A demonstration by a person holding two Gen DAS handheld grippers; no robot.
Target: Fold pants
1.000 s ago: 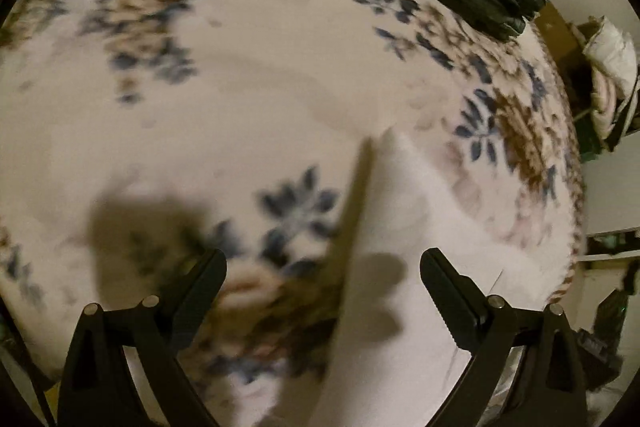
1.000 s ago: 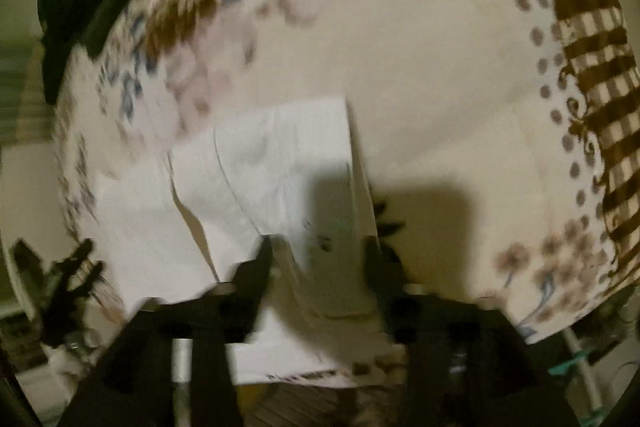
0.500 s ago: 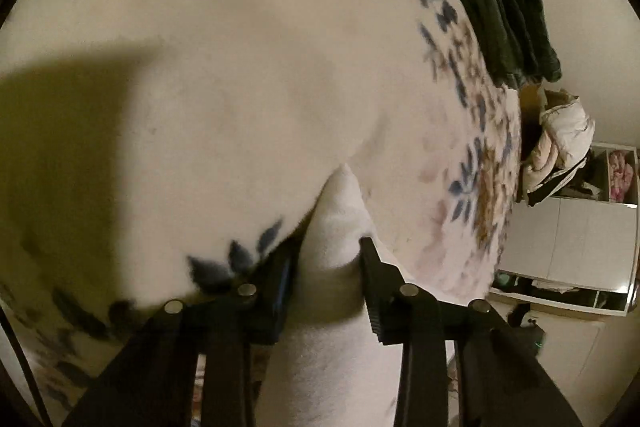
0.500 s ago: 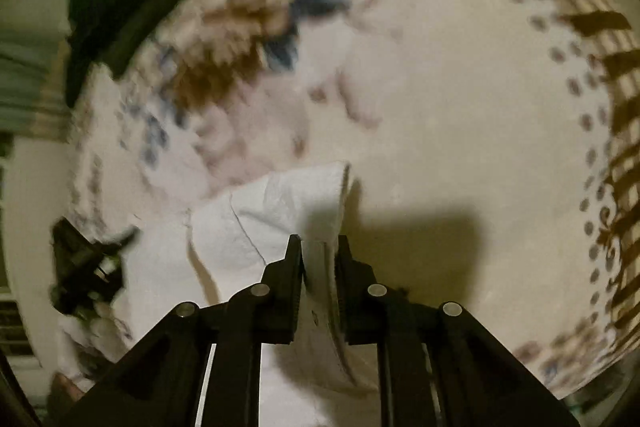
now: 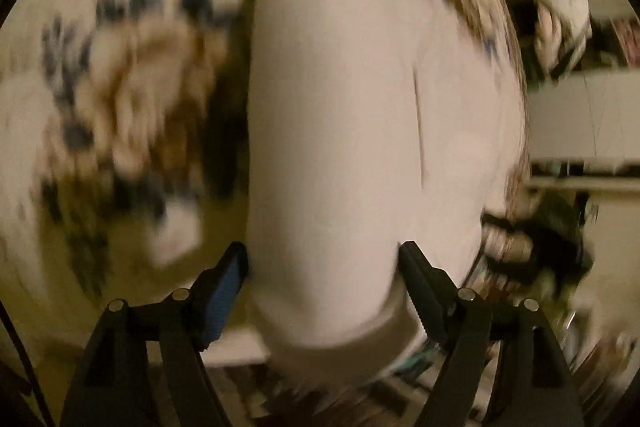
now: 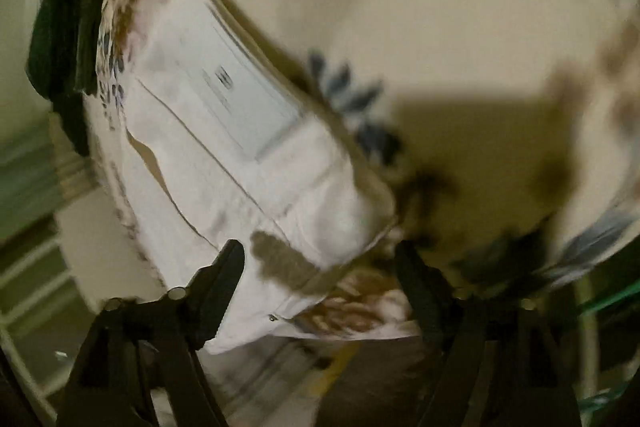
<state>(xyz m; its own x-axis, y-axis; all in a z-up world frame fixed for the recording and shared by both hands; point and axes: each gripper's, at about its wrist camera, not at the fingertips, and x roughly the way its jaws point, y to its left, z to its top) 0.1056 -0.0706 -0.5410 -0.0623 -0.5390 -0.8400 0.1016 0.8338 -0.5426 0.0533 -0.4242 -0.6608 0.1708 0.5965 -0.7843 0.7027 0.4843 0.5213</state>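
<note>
A: On the floral bedspread [image 6: 460, 7], white pants [image 6: 248, 163] lie folded over. Left gripper [image 5: 322, 267] and right gripper [image 6: 320, 267] fingers are opening, cloth between them, pads clear of it.

B: Let go fully, back straight out so no layer drags, then square the edges.

A: Writing?

B: Pale label [image 6: 244, 95] with one dark mark, too blurred to read.

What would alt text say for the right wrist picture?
Folded white pants lie on a floral blanket, blurred. The right gripper hangs over their near corner, jaws opening and gripping nothing; a dark garment sits far left.
</note>
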